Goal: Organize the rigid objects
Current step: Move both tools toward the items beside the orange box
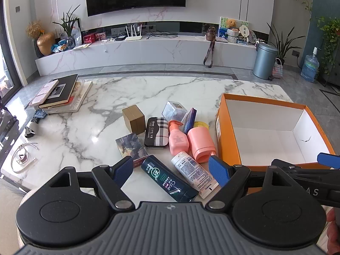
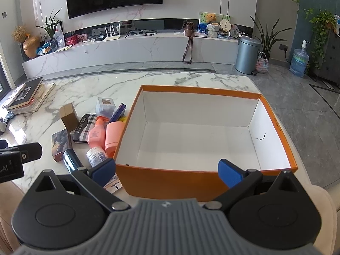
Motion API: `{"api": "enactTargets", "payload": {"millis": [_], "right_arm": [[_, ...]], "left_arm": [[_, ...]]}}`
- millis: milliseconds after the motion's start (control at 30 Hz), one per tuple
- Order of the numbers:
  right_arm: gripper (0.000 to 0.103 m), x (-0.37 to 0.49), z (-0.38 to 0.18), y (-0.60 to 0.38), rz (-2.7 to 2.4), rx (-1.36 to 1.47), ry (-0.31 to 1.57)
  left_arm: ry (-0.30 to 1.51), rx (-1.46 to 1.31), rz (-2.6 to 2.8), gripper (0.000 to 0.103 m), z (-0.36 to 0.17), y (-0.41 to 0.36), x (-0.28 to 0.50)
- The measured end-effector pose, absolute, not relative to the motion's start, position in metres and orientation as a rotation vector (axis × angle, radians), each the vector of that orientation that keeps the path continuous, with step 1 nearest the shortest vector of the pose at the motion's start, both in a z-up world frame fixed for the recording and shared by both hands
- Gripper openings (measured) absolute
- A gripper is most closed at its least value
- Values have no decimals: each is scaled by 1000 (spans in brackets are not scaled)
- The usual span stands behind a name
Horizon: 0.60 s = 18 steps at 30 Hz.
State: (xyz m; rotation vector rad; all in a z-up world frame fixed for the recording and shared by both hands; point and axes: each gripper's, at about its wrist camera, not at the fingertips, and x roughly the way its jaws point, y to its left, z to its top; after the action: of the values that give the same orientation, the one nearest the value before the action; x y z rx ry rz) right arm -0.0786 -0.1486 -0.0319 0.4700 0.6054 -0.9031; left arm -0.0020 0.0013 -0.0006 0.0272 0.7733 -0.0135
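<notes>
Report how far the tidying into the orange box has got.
Done: nothing. The orange box is empty. In hand: nothing. The left tongs hang open over the dark green tube and white tube; the right tongs are open at the box's near wall. Left: the whole pile beside the box, including the pink bottle, plaid case and tan cube.

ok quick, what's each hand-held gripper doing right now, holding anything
Left hand-held gripper: open, holding nothing, above the dark green tube.
Right hand-held gripper: open, holding nothing, at the orange box.
</notes>
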Motion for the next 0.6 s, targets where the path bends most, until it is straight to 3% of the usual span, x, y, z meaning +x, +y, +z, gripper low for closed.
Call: {"api": "enactTargets", "payload": {"millis": [600], "right_arm": [[102, -74, -37, -146, -899, 468, 608]], "left_arm": [[760, 16, -37, 93, -1, 6, -2]]}}
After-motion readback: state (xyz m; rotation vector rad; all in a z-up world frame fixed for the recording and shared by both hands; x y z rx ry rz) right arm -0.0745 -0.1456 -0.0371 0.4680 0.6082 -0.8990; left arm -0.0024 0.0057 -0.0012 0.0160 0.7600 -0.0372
